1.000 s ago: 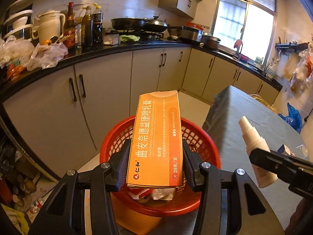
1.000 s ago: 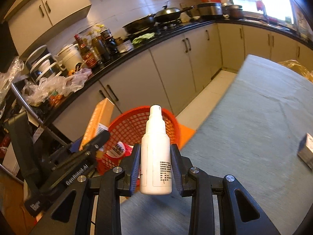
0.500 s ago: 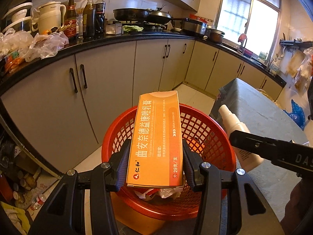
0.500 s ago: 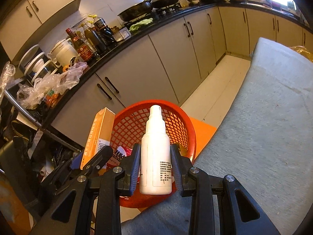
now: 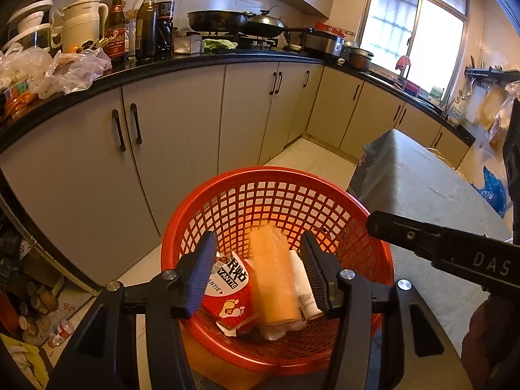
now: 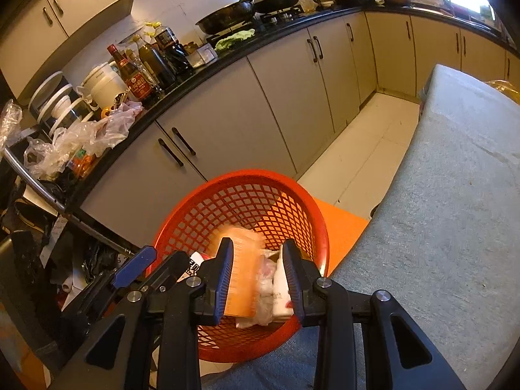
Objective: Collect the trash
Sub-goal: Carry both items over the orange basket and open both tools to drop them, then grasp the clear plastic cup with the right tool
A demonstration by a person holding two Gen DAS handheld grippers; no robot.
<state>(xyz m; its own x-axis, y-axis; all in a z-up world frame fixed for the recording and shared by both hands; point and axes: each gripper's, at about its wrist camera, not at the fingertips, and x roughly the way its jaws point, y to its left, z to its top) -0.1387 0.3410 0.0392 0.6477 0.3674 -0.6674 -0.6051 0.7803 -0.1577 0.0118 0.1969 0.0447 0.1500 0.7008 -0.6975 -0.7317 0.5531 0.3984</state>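
Trash fills the red basket [image 5: 276, 195] seen from the left wrist, directly ahead of and below the left claw [image 5: 256, 271]. That claw's jaws are opening with nothing pressed between the pads; the orange box [image 5: 274, 279], blurred, lies down in the basket, seen through the gap between the fingers. Just left of the box sits a red-and-white packet [image 5: 229, 295], and just right of it a white spray bottle [image 5: 302, 289] lies against the basket wall. To the right of the claw, a finger of the right claw [image 5: 438, 247] reaches over the basket rim. Beyond it stretches the grey cloth-covered desk [image 5: 422, 188].

From the right wrist, the right claw [image 6: 258, 279] hangs over the same basket [image 6: 247, 201], jaws apart and gripping nothing. Below and between its fingers the orange box [image 6: 242, 276] shows as a blur, with the white spray bottle [image 6: 280, 289] lying to its right, close to the right finger, and crumpled plastic between them. To the claw's left, the left claw's blue-padded finger [image 6: 135, 265] points towards the basket. The desk [image 6: 455, 211] lies to the right, the basket just beside its edge.
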